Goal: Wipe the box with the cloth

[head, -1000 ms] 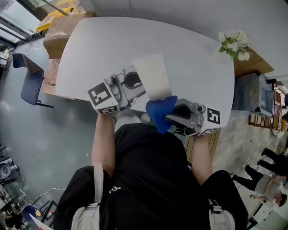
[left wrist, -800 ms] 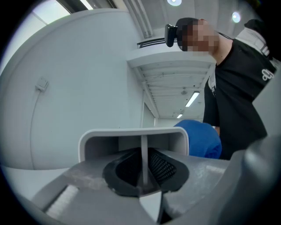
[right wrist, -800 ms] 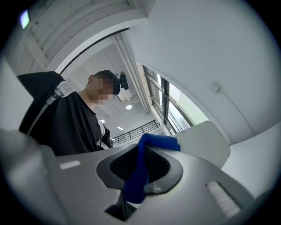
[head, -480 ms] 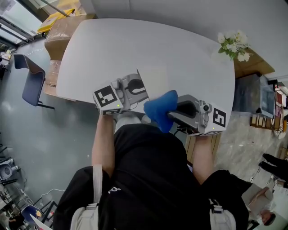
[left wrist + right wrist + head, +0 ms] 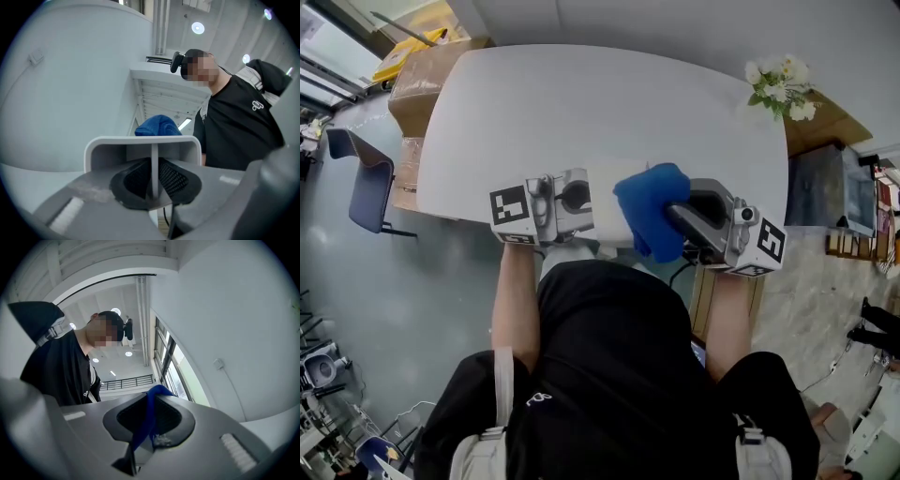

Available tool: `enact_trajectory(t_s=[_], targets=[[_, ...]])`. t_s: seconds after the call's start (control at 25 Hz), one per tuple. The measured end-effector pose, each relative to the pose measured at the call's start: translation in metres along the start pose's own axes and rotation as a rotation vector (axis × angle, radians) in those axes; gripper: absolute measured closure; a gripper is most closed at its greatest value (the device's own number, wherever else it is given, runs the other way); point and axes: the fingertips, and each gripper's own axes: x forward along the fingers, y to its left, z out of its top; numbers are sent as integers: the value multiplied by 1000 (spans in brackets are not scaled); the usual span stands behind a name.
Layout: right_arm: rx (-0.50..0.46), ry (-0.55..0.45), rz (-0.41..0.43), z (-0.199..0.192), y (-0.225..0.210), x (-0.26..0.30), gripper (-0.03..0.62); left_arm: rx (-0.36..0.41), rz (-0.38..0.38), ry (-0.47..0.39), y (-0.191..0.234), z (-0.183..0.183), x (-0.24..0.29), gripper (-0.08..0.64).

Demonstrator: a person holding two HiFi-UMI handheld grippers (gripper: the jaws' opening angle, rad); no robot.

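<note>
In the head view the white box [image 5: 606, 202] is held out over the table's near edge by my left gripper [image 5: 586, 202]. In the left gripper view the jaws [image 5: 152, 174] are shut on a thin wall of the open box [image 5: 140, 146], and the blue cloth [image 5: 157, 126] shows just past its rim. My right gripper [image 5: 672, 221] is shut on the bunched blue cloth [image 5: 651, 210], which lies against the box's right end. From the right gripper view a strip of the cloth [image 5: 146, 420] is pinched between the jaws [image 5: 149, 419].
A large white table [image 5: 581, 103] spreads ahead of the person. A flower bunch [image 5: 778, 80] sits on a wooden cabinet [image 5: 830, 127] at the right. Cardboard boxes [image 5: 427, 66] and a blue chair [image 5: 358, 173] stand at the left on the grey floor.
The box has turned from showing its broad face to lying low and edge-on. The right gripper has risen and carried the cloth up and right onto the box's end. The left gripper shifted slightly.
</note>
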Motion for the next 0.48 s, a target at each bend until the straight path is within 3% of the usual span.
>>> enact_trajectory(t_s=[0.28,0.48], targets=[[-38,3,-117,5,-25,-9,545,7,-115,9,-17,6,9,508],[-72,12,-205,7,-43,-18,543,20,-150,13,-24,10,10,508]])
